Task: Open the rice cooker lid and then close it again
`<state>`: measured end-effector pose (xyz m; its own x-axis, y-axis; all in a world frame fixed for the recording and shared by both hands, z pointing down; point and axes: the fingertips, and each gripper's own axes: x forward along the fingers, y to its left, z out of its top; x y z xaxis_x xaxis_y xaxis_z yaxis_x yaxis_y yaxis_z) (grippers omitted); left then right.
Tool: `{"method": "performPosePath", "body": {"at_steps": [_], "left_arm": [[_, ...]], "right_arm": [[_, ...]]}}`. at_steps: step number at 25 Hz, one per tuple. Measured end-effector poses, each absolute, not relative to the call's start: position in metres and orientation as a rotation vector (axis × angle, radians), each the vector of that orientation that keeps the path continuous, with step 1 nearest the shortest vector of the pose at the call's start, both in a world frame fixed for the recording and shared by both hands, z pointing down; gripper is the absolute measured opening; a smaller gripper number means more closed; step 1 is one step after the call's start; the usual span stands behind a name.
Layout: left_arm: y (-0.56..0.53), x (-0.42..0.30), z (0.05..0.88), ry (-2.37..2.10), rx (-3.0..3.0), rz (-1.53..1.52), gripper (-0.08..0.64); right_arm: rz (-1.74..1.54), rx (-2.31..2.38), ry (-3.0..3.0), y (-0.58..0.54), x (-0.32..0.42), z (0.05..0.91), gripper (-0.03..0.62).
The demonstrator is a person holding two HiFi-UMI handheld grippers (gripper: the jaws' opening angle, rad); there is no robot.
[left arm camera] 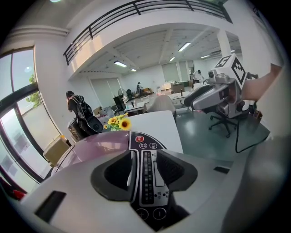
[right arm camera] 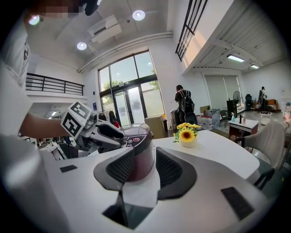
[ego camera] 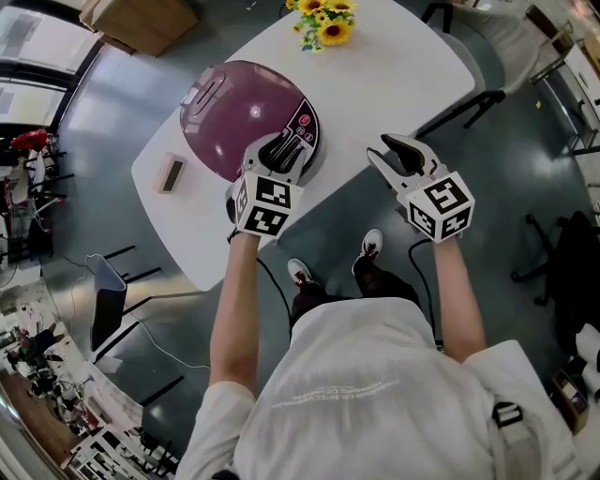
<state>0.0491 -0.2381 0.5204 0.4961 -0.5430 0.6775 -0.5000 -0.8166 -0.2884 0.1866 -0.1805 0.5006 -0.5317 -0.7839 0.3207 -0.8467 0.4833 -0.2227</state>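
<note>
Gleaming domed maroon rice cooker (ego camera: 239, 117), closed, on white table (ego camera: 403, 75).

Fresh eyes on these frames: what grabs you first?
The purple rice cooker, lid shut, dominates the left half of the white table. The left claw hangs open directly over its black control panel, while the right claw, also open and empty, hovers over bare tabletop beside it. A bunch of sunflowers brightens the table's far edge.
</note>
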Motion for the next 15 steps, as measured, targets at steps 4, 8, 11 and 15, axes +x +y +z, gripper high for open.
{"method": "performPosePath", "body": {"at_steps": [4, 8, 11, 15], "left_arm": [[-0.2394, 0.0487, 0.5211, 0.93, -2.684, -1.284, 0.189], [-0.2406, 0.0486, 0.5232, 0.958, -2.67, -1.292, 0.189], [-0.2388, 0.0503, 0.5239, 0.989, -2.642, -1.272, 0.184], [-0.2395, 0.0511, 0.5236, 1.004, -2.637, -1.275, 0.181]], "right_arm": [[0.529, 1.402, -2.564, -0.1836, 0.1807, 0.4984, 0.164], [0.52, 1.386, -2.576, -0.1859, 0.176, 0.4986, 0.164], [0.523, 1.383, -2.577, -0.1853, 0.1776, 0.5009, 0.164], [0.53, 1.385, -2.573, -0.1848, 0.1818, 0.5033, 0.163]]}}
